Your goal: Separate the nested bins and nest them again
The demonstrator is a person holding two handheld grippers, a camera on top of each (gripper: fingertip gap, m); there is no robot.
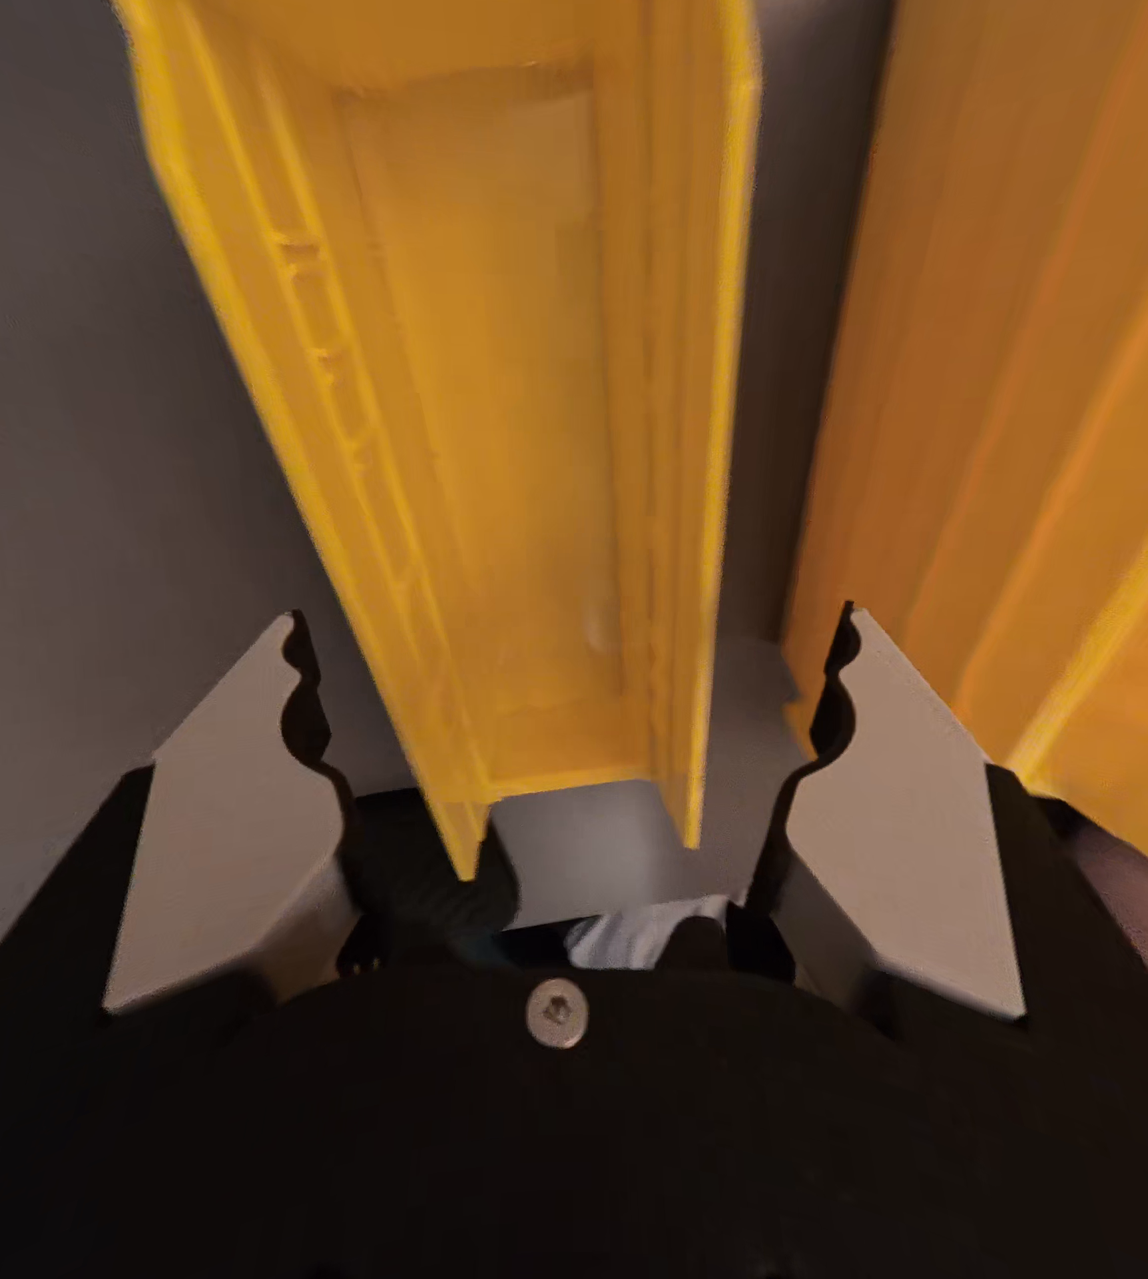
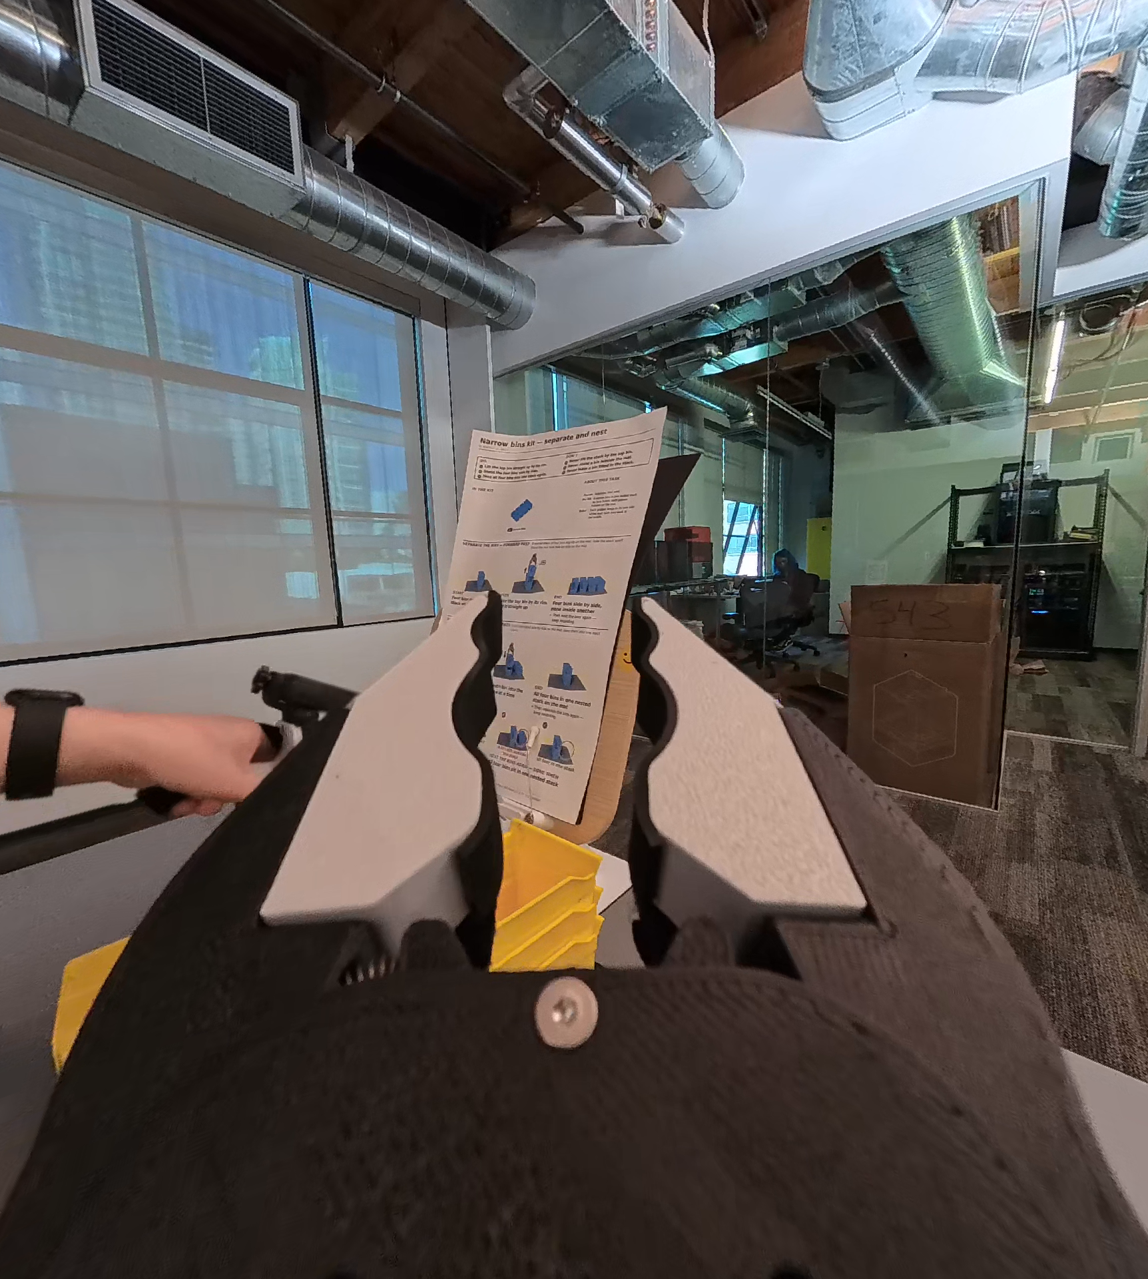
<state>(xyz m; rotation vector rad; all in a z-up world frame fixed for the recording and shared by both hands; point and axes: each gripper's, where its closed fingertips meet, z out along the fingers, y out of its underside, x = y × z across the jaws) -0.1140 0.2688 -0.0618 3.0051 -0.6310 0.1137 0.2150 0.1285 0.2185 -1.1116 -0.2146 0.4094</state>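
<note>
In the left wrist view a narrow yellow bin (image 1: 523, 415) stands on the grey table (image 1: 38, 415), open side up. My left gripper (image 1: 571, 612) is wide open around its near end, and neither pad touches its walls. More yellow bin (image 1: 1007, 415) stands just to the right. My right gripper (image 2: 566, 602) is raised and points at the room, with its fingers apart and nothing between them. Below it a nested stack of yellow bins (image 2: 547, 900) stands on the table. A single yellow bin (image 2: 83, 996) shows at the lower left.
A person's hand (image 2: 163, 754) with a black wristband holds the other gripper at the left. A printed instruction sheet (image 2: 557, 526) stands propped behind the stack. A cardboard box (image 2: 924, 692) stands on the carpet to the right. Windows line the left wall.
</note>
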